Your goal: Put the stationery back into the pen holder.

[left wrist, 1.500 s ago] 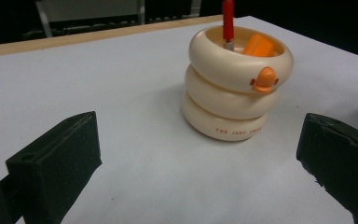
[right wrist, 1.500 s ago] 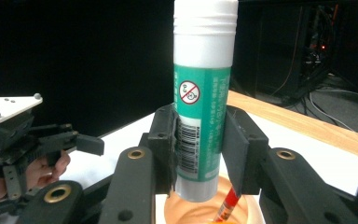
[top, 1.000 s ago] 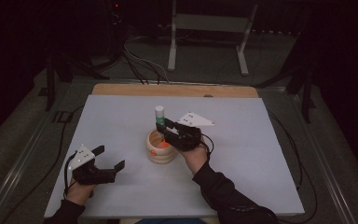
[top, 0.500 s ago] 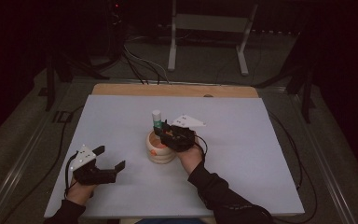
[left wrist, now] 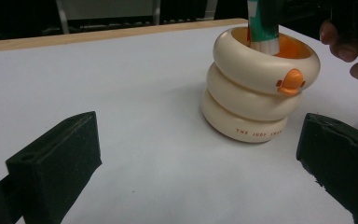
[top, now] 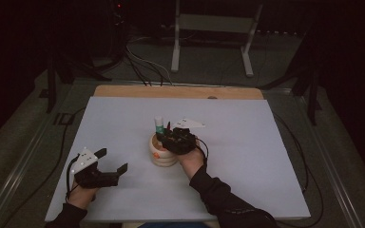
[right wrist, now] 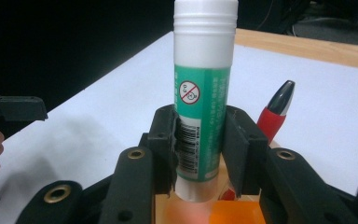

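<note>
light: dim room, black surroundings, pale grey matte table sheet (top: 123, 123) evenly lit from above | shadows: soft beside black two-jaw left gripper (left wrist: 200, 168) | focus: near jaws slightly soft | glare: none

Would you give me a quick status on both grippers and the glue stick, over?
Right gripper shut on glue stick, its base inside the cream ringed holder. Left gripper open, idle on the table. Red pen stands beside the stick.

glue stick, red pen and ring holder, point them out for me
glue stick (right wrist: 203, 105), right gripper view, green label
red pen (right wrist: 271, 122), right gripper view, red barrel
ring holder (left wrist: 242, 100), left gripper view, middle ring
</note>
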A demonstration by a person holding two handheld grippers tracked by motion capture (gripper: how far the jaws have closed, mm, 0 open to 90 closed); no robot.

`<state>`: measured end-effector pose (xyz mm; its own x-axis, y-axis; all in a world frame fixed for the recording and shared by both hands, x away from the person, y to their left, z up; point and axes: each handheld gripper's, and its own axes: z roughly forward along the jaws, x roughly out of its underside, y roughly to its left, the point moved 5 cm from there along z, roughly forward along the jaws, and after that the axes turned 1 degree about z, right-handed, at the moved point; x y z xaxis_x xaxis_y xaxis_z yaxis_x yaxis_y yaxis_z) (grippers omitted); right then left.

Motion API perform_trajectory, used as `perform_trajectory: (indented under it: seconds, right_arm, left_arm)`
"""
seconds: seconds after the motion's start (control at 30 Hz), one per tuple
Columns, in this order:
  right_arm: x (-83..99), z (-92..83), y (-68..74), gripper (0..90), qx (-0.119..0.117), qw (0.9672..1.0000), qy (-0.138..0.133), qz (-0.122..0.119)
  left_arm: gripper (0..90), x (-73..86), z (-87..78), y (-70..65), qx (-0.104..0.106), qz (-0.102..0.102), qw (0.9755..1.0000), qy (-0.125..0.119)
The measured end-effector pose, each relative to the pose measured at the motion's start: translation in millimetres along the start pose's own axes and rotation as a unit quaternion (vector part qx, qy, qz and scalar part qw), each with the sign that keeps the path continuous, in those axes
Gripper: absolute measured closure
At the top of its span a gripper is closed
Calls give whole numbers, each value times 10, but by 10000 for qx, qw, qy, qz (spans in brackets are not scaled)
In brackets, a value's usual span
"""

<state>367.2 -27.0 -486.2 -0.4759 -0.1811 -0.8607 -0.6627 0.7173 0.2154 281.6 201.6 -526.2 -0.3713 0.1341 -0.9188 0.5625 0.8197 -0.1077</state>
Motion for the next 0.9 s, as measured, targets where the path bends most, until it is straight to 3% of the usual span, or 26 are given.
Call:
perform_trajectory:
  seconds: [0.17, 0.5, 0.7, 0.9]
  right_arm:
    - [2, 48, 2, 660, 39, 9999, 84, 61]
    - [25, 133, 37, 658, 169, 9986, 506, 40]
    - [39, 128, 36, 655, 154, 9982, 566, 121]
    - [17, 91, 34, 622, 110, 9988, 427, 200]
  left_arm:
    - [3, -2, -3, 5, -5, -19, 10000, -11]
    - [3, -1, -6, 3, -12, -4, 10000, -5]
    - [3, 1, -6, 4, -15, -7, 10000, 1]
    - [3, -1, -10, 6, -24, -3, 10000, -7]
